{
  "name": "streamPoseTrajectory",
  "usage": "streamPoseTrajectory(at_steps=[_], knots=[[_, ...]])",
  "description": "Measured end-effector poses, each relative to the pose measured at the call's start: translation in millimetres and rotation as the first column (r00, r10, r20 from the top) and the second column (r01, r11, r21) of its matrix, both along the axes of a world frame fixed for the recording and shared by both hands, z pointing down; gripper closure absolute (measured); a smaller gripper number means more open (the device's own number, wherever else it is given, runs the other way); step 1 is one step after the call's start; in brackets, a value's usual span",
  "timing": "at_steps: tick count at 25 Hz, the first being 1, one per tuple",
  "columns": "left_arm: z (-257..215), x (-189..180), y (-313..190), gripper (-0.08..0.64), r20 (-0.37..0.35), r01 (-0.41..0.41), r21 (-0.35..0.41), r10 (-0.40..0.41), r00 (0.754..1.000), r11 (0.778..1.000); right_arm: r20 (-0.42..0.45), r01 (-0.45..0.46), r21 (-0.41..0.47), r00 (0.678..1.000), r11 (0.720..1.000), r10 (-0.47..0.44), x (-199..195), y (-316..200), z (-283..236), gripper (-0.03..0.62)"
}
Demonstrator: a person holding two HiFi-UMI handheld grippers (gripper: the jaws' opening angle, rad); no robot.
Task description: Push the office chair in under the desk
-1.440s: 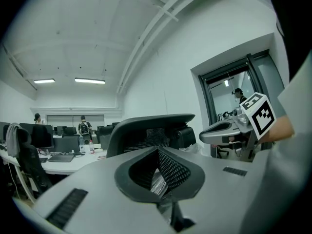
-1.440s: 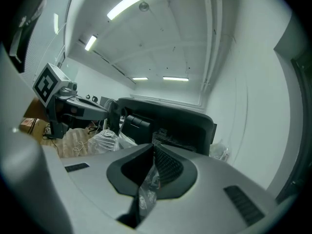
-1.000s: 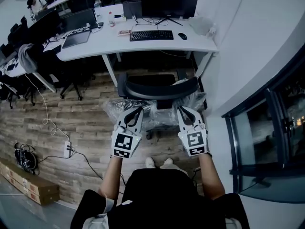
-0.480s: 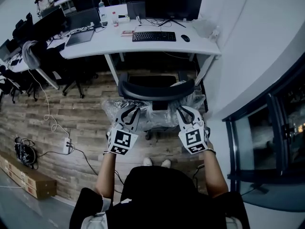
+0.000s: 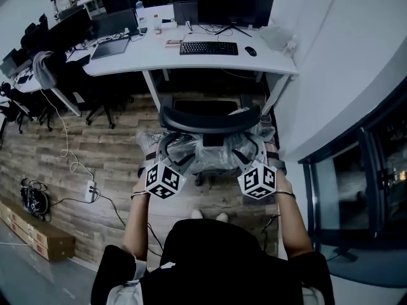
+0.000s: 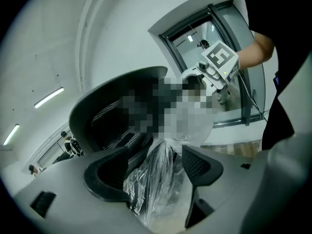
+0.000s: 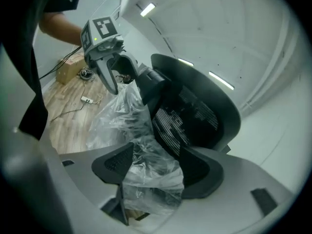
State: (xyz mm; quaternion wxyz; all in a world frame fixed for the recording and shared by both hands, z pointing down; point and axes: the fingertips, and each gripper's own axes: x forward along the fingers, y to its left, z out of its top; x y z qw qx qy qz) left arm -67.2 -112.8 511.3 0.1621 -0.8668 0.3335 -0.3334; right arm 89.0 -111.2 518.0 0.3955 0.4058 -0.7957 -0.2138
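A black mesh office chair [image 5: 210, 123], its armrests wrapped in clear plastic, stands just in front of the white desk [image 5: 191, 61], backrest towards me. My left gripper [image 5: 169, 156] is at the chair's left armrest and my right gripper [image 5: 250, 155] at its right one. Both have just been opening. The left gripper view shows the left gripper [image 6: 156, 172] open with crumpled plastic [image 6: 156, 184] over the armrest between its jaws. The right gripper [image 7: 156, 172] is open too, around the plastic wrap [image 7: 146, 179]. I cannot see either pad pressing.
On the desk are a keyboard [image 5: 208, 47], a mouse [image 5: 250, 51], a monitor [image 5: 222, 2] and a laptop [image 5: 114, 27]. More chairs [image 5: 89, 91] stand at the left. A power strip [image 5: 90, 189] and cables lie on the wooden floor. A glass wall [image 5: 356, 170] runs along the right.
Both grippers have sunk and rolled inward, so their marker cubes now tilt. Their jaws, shut before, now stand open around the plastic-wrapped armrests.
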Motion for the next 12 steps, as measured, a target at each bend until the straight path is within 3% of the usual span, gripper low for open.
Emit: streamPoseTrajectory(at_steps=[4,8,12], knots=[[19.7,0.9,-5.5,0.183,0.133,-0.026,0.009,0.024,0.991,1.0,-0.11,0.027,-0.012,0.993,1.0,-0.028,-2.5,-6.9,14.6,0.286],[29.7,2.2,-14.4,0.167,0.209,-0.053,0.016,0.049,0.977,0.998,-0.168,0.036,-0.016,0.985,0.999,-0.038,-5.0,-14.9,21.9,0.27],[43.4,-1.1,-28.0,0.158,0.331,-0.057,0.04,0.04,0.943,0.998,-0.242,0.068,-0.006,0.968,0.998,-0.067,-7.4,-24.8,27.5,0.264]])
